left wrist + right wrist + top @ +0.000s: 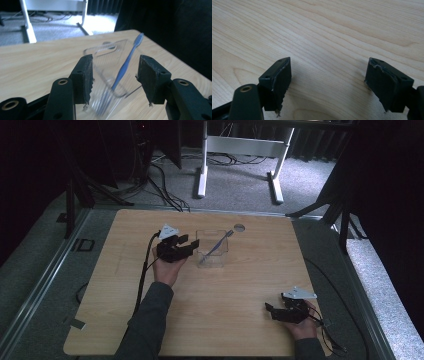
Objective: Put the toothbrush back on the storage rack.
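Black jaws of the left gripper (113, 77) rise closest to the lens in its own view, standing wide apart with nothing pressed between them — the clear box and the blue toothbrush sit just beyond the pads. From above, a wooden table (125, 320) fills the middle of the scene, with grey carpet and a white desk frame behind it. On the far half of the table stands the clear box (212, 251), open at the top. The toothbrush (216, 246) leans inside it, tilted, its upper end poking over the far rim. The left gripper (189, 246) hovers just beside the box's left wall, jaws spread and empty. The right gripper (269, 310) rests low near the table's near right corner, well apart from the box; its own view shows its jaws (327, 82) wide over bare wood, holding nothing. Judging by this, the main job looks done — the toothbrush is in the box and let go. What seems left is drawing the left hand away.
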`<state>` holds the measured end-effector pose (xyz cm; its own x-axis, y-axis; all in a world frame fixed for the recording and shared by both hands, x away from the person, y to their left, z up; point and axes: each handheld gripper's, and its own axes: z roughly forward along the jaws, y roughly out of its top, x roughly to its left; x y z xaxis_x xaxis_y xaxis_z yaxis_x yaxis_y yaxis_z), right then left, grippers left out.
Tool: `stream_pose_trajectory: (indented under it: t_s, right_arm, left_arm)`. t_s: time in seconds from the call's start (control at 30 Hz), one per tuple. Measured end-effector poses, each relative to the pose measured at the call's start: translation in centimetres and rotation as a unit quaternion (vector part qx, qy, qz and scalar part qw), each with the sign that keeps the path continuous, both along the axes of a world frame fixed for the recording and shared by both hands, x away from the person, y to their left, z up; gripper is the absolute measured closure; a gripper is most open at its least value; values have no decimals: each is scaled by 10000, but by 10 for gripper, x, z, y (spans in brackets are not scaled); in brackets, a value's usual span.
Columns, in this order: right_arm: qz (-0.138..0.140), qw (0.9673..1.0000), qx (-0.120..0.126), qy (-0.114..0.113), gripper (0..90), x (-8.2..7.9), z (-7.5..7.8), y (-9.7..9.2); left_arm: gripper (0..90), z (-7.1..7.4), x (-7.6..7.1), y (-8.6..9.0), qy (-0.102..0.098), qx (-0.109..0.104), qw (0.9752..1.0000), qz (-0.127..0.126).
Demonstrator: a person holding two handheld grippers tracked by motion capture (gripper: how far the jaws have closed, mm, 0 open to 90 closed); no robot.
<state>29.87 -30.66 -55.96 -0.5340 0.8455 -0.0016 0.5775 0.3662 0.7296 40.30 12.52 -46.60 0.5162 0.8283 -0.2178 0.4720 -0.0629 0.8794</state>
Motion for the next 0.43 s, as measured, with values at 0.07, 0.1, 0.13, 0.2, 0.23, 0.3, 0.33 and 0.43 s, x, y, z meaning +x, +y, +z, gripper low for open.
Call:
stream_pose_trajectory:
  t_s: [0.07,0.1,0.13,0.2,0.23,0.3,0.33,0.43]
  right_arm:
    - [2,10000,0,0,208,0,0,0]
    - [1,10000,-1,1,208,0,0,0]
    - [2,10000,0,0,208,0,0,0]
    - [4,10000,-1,-1,208,0,0,0]
    - [4,10000,0,-1,208,0,0,0]
    - [1,10000,2,2,208,0,0,0]
    - [3,10000,1,1,208,0,0,0]
    - [0,10000,3,3,208,0,0,0]
  left_arm:
    - [460,-5,1,5,123,35,9999,47]
    - [461,-8,1,8,208,56,9997,74]
    - [463,-11,1,11,266,63,9996,104]
    - [463,-18,0,17,376,162,9991,130]
    - [462,-21,0,19,429,196,9988,133]
    - [456,-29,-1,23,558,309,9978,153]
    - [454,-35,-2,26,626,382,9972,166]
    - [441,-53,-4,32,862,537,9944,282]
